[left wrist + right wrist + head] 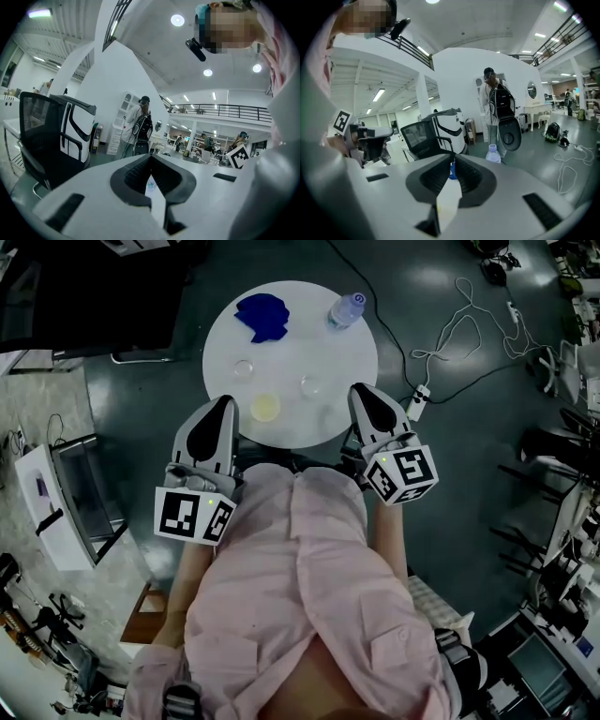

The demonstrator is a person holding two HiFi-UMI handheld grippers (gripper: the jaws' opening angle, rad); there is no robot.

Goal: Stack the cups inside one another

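Three cups stand apart on the round white table (347,362): a clear cup (244,369) at the left, another clear cup (310,385) at the right, and a pale yellow cup (266,407) near the front edge. My left gripper (225,405) hovers at the table's near left edge, shut and holding nothing. At the near right edge my right gripper (360,392) is also shut and holds nothing. In the left gripper view the gripper (151,158) has its tips together. In the right gripper view the gripper (453,159) does too. The cups do not show in either gripper view.
A crumpled blue cloth (262,315) and a water bottle (344,310) lie at the table's far side; the bottle (493,153) also shows in the right gripper view. A black office chair (51,136) and a person with a backpack (497,105) stand beyond. Cables (459,324) cross the floor at right.
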